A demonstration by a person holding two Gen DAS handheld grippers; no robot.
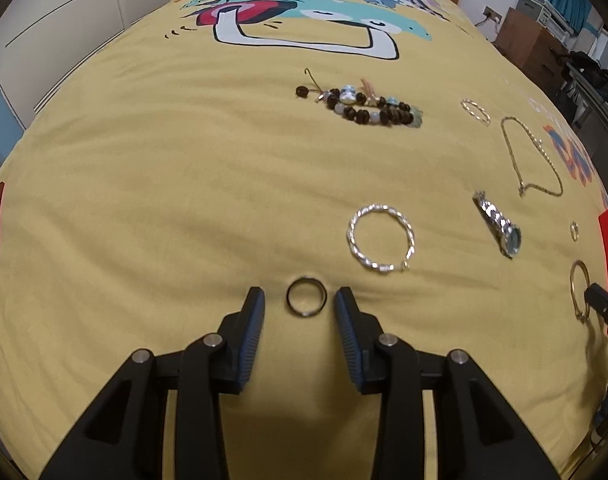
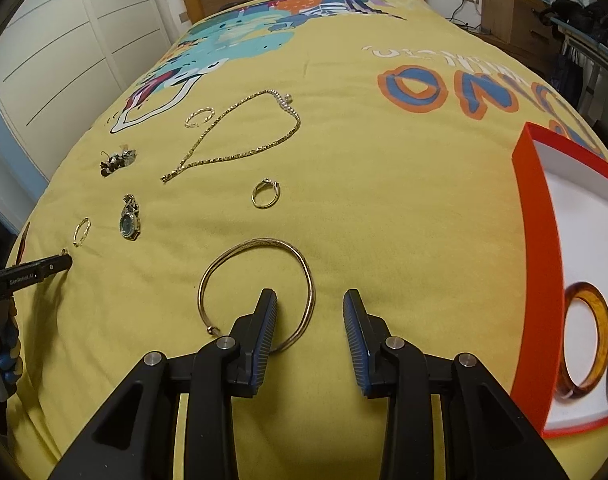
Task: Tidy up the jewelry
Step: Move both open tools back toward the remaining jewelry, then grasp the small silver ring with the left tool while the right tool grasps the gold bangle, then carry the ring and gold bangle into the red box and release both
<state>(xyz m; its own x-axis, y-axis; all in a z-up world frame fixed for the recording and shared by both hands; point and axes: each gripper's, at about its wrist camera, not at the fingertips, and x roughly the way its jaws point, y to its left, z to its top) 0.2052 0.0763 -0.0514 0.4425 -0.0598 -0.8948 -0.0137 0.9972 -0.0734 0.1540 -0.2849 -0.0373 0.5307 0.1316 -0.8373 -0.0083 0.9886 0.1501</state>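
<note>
Jewelry lies on a yellow bedspread. My left gripper (image 1: 300, 300) is open, its fingers either side of a small dark ring (image 1: 306, 296) that lies on the cloth. Beyond it lie a twisted silver bangle (image 1: 380, 238), a silver watch (image 1: 499, 224), a beaded bracelet (image 1: 359, 106) and a gold chain (image 1: 531, 156). My right gripper (image 2: 309, 312) is open over the right side of a thin gold bangle (image 2: 260, 280); its left finger rests inside the loop. A red-rimmed white box (image 2: 533, 240) at the right holds an amber bangle (image 2: 583, 340).
A small gold ring (image 2: 266, 194), a gold necklace (image 2: 240, 136) and a thin hoop (image 2: 200, 117) lie further up the bed. White wardrobe doors stand at the left, a wooden headboard at the far end, boxes and clutter at the right.
</note>
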